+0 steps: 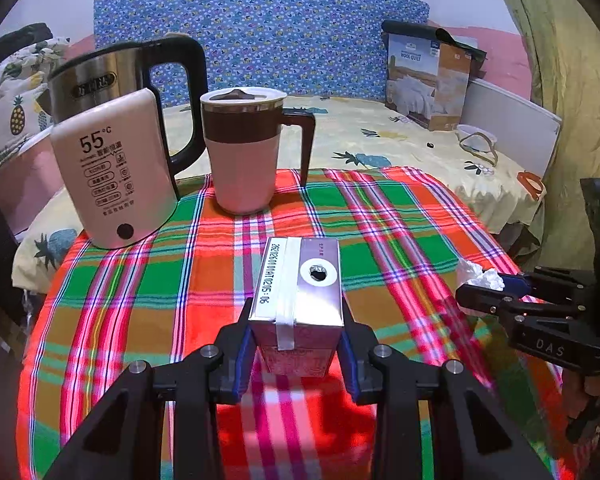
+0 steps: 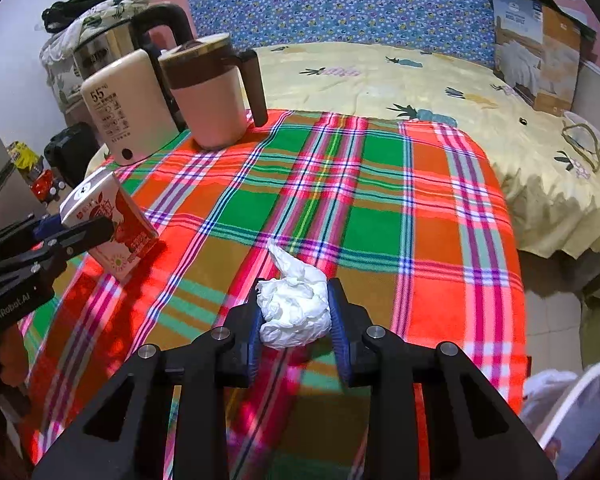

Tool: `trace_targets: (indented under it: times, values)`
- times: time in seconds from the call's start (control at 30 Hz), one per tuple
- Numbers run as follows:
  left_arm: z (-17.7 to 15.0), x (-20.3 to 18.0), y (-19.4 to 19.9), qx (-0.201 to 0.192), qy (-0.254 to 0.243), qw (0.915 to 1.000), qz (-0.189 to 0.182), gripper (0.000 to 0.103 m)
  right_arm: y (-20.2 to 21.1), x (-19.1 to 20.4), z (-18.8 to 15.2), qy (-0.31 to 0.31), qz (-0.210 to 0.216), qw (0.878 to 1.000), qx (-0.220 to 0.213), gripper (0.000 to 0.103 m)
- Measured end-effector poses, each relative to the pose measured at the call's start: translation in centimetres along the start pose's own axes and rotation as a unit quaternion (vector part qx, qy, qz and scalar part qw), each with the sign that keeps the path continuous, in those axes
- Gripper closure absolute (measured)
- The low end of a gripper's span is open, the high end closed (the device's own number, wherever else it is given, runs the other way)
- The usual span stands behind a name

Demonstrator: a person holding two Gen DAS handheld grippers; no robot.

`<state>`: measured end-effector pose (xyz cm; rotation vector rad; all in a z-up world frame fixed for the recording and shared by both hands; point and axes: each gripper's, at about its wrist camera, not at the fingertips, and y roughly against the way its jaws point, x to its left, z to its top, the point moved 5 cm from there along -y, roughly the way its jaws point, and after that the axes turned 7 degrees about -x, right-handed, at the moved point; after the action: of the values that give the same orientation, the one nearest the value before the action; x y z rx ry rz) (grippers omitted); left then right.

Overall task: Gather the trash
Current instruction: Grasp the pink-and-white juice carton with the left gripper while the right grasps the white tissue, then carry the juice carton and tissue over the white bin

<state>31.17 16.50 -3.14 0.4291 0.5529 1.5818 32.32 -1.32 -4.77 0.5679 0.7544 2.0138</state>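
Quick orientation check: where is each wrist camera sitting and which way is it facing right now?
Left wrist: behind the left gripper, facing the bed over the plaid cloth; fingers clamp the drink carton; right gripper at right edge.
Right wrist: behind the right gripper, same heading; fingers squeeze the crumpled tissue; left gripper at left edge.
Shared: carton, tissue, pink mug, kettle.

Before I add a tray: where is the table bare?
Bare: the plaid cloth from the mug across to the right edge, and ahead of the tissue. Crowded: the far left corner, with warmer, kettle and mug, and the carton nearer.
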Motion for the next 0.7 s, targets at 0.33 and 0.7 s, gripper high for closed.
trace_targets:
  times: [0.33,0.7]
  values:
    - [-1.3,-3.7,4.2,0.002,0.002,1.0,0.005,0.067,3.3,-1.0,-1.4,-0.012,-0.006,1.0,-0.01,0.072]
    - [-3.3,-7.0,8.7,-0.001,0.011,0.9999,-0.008,0.067,8.3,-1.5,-3.7,-0.02,-0.003,0.999,-0.032,0.072]
